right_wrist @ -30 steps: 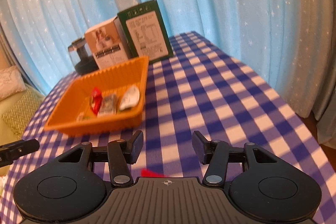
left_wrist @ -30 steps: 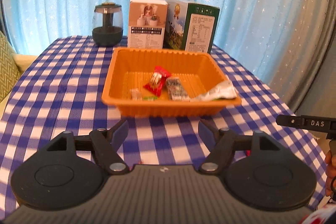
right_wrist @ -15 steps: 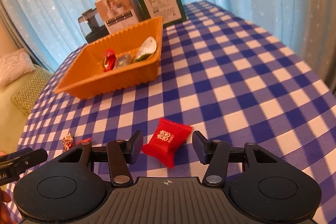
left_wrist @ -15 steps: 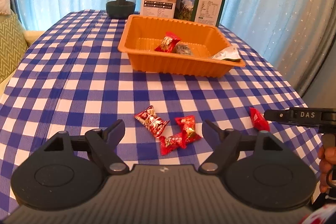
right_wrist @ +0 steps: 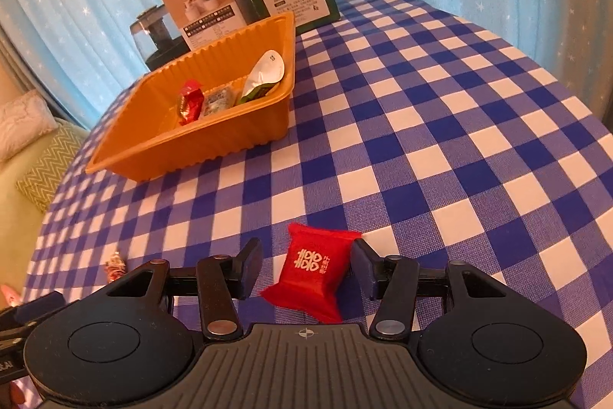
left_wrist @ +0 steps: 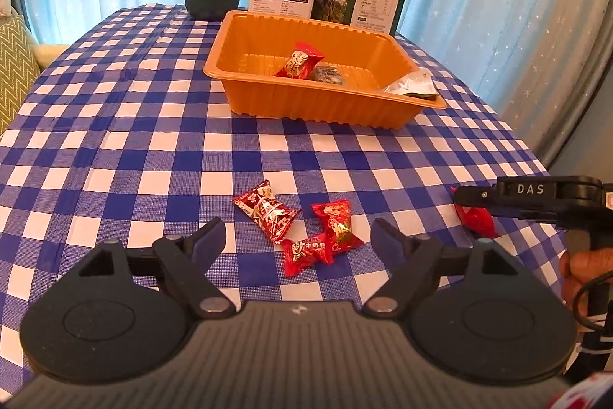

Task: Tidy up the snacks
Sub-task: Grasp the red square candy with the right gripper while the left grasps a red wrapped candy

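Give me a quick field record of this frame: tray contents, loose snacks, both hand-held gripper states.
tray: orange tray, holding a red candy, a dark wrapped sweet, a silver-green sachet
loose snacks: three red candies clustered on the checked tablecloth
left hand-held gripper: open, jaws just widening, above the cluster
right hand-held gripper: open, straddling a red pillow-pack candy

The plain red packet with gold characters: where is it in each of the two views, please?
Left wrist view: far right edge, the plain red packet lies on the cloth, partly hidden under the right gripper's black finger.
Right wrist view: bottom centre, the packet lies between the open jaws of the right gripper.
Shared landmark: the orange tray.
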